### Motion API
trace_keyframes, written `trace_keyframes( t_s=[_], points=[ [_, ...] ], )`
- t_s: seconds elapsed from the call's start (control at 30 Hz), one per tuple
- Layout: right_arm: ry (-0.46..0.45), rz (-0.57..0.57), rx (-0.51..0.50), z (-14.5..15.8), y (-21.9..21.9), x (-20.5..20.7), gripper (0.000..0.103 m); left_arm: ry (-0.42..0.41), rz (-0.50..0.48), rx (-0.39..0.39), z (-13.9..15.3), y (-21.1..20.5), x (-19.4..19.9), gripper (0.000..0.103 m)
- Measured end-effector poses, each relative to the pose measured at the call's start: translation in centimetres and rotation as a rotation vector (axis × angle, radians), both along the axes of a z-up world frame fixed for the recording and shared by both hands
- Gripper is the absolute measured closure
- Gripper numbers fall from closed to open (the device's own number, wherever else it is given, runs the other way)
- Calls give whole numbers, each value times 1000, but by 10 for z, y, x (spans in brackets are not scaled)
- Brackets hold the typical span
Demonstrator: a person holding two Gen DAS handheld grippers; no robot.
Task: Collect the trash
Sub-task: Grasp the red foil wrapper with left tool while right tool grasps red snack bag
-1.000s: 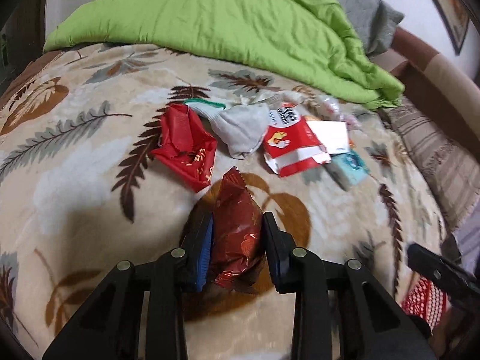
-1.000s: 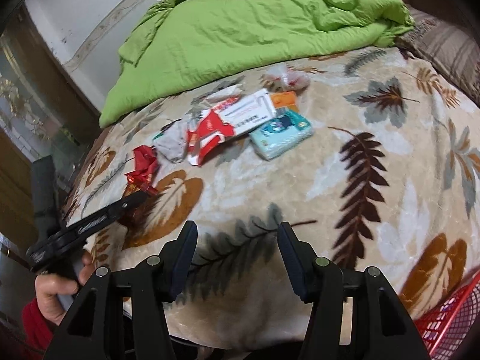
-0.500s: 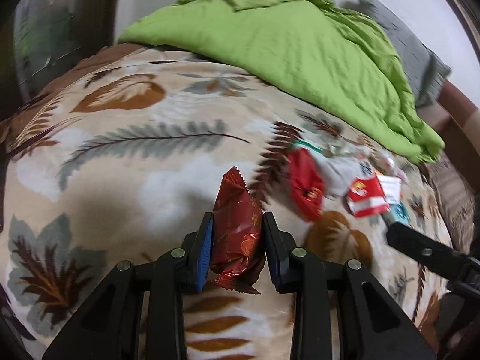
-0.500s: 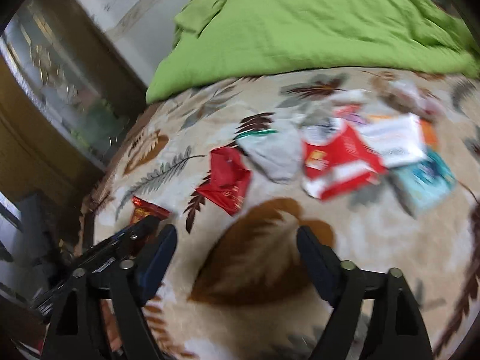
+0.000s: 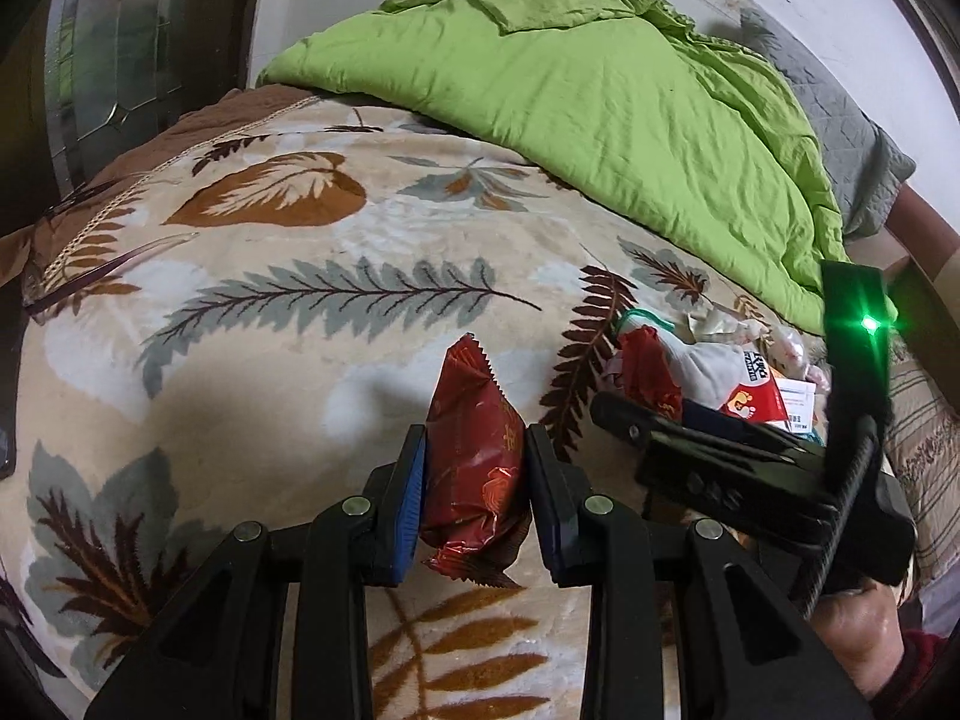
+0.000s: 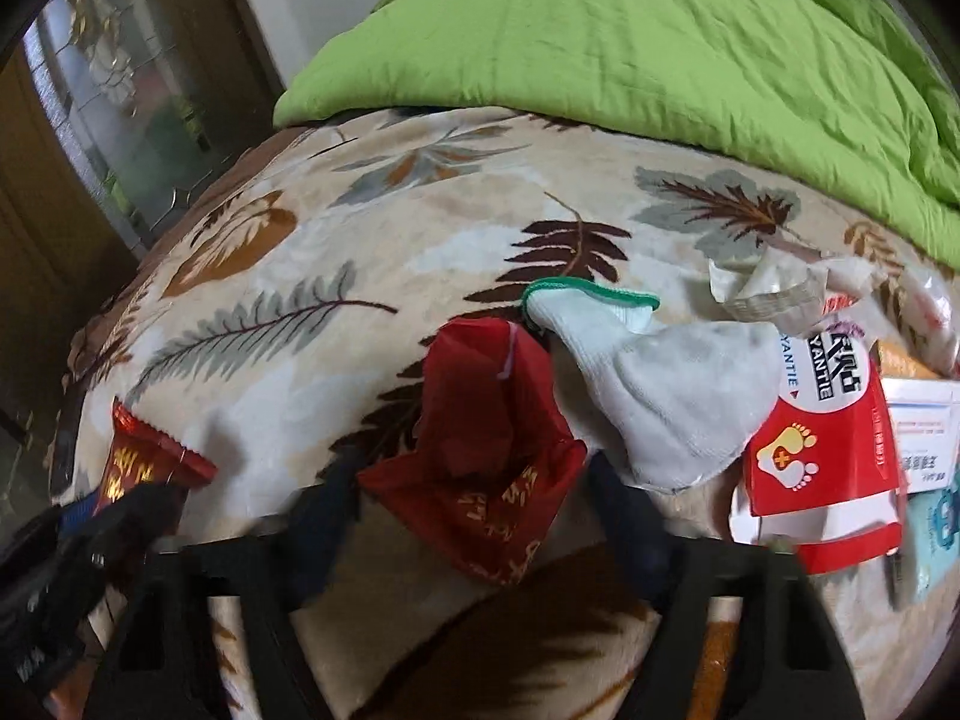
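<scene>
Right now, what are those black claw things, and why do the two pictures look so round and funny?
A person holds a hand-held gripper in each hand, each with a wide-eyed camera, so pictures bulge. One picture looks along the left hand-held gripper, pinched shut on a dark red snack wrapper. The other looks along the right hand-held gripper, its jaws closing around a crumpled red packet on the leaf-patterned blanket. Beside it lie a white sock, a red-and-white box and a green quilt.

Left gripper (image 5: 474, 489) clamped on crinkled dark-red foil snack packet (image 5: 474, 450), above leaf-patterned beige fleece blanket (image 5: 270, 312). Right gripper (image 5: 624, 420), closing, beside red wrapper (image 5: 651, 375). Rumpled lime-green duvet (image 5: 600, 90) behind.
</scene>
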State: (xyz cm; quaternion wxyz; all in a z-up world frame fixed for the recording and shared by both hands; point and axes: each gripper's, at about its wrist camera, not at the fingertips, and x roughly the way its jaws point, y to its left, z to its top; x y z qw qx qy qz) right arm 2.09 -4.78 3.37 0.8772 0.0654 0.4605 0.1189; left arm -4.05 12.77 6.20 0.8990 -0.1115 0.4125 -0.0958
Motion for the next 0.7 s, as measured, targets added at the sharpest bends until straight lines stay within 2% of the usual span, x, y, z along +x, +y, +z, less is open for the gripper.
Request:
trace_keyframes(
  t_s=[0.03,0.17,0.57,0.7],
  points=[
    [8,-3,8,-1,-2,0,55,-1,-3,-1,0,-1,0,72],
    [-16,-33,34,4,-15,-13,68,-6,-29,-3,1,-9,-1,72],
    [-136,-132,75,48,-77,-99,70,-63,-202,46,6,-79,-21,72],
    [-156,-175,61,51,-101,-130,70,-74,-255,70,4,-103,-28,72]
  ],
)
